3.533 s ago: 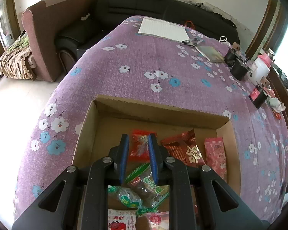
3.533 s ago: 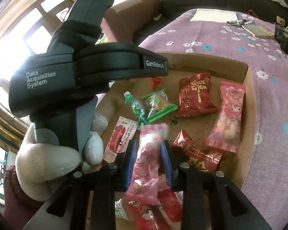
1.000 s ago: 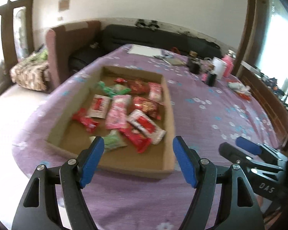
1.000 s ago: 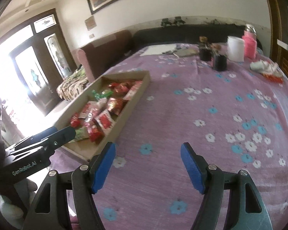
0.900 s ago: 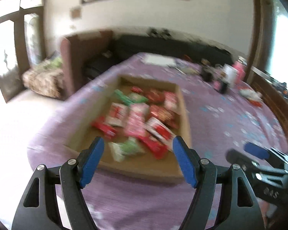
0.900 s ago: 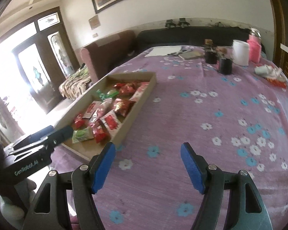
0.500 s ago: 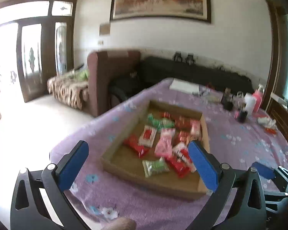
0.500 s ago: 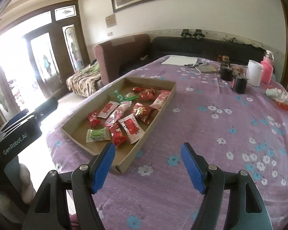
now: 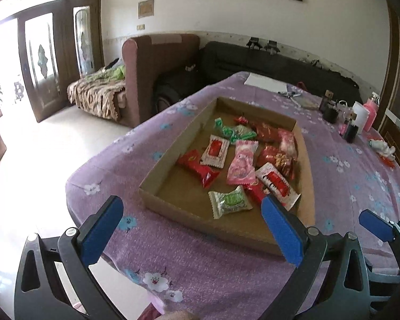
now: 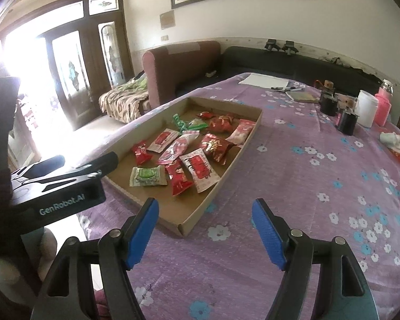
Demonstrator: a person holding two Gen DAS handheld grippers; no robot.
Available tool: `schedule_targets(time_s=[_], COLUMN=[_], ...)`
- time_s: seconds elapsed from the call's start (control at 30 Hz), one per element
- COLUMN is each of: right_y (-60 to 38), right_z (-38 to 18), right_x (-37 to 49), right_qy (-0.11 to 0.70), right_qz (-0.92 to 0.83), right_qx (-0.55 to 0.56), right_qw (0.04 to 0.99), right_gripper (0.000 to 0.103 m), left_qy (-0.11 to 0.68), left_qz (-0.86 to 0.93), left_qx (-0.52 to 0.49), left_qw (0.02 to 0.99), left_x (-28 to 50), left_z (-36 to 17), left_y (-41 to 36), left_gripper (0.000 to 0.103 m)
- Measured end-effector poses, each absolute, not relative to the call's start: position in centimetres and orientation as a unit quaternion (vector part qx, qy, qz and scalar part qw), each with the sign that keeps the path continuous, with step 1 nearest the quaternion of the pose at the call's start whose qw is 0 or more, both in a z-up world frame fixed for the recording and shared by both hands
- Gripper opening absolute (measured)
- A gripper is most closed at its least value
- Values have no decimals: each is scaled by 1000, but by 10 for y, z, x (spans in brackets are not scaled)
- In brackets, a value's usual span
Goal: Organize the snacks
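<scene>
A shallow cardboard tray (image 9: pixel 226 226) sits on the purple flowered tablecloth and holds several wrapped snacks in red, pink, green and white. It also shows in the right wrist view (image 10: pixel 221 186). My left gripper (image 9: pixel 192 221) is open and empty, held back over the table's near edge in front of the tray. My right gripper (image 10: pixel 205 221) is open and empty, beside the tray's near right corner. A green snack (image 9: pixel 229 200) lies nearest the tray's front wall. The left gripper's body (image 10: pixel 53 186) shows at the left of the right wrist view.
Cups, a white jar and a pink bottle (image 10: pixel 384 106) stand at the table's far right. A notepad and pens (image 10: pixel 266 81) lie at the far end. A brown armchair (image 9: pixel 157 61) and black sofa (image 9: pixel 253 61) stand behind the table.
Both grippers let go of their snacks, opened and pulled up and back from the tray. The tray now lies farther away, fully in view. The left jaws have opened wider.
</scene>
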State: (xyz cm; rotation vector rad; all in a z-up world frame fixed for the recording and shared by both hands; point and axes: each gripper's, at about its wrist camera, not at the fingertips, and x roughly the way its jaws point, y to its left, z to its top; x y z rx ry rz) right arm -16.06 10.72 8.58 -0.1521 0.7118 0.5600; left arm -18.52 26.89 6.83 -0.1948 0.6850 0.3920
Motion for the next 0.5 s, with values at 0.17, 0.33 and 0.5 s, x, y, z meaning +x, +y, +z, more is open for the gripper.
schedule_targets(time_s=[0.17, 0.33, 0.5], right_y=[114, 120, 122], right_z=[82, 79, 76], right_x=[-160, -159, -155], right_qy=[347, 351, 355], right_qz=[275, 280, 282], right_qx=[-81, -85, -85], right_qw=[893, 890, 887], right_gripper=[74, 74, 74], left_qy=[344, 347, 354], left_qz=[197, 204, 206], left_qx=[-104, -98, -92], left_qw=[912, 910, 907], left_x=[-183, -181, -177], left_z=[62, 59, 58], left_y=[276, 278, 278], left_gripper=[103, 103, 103])
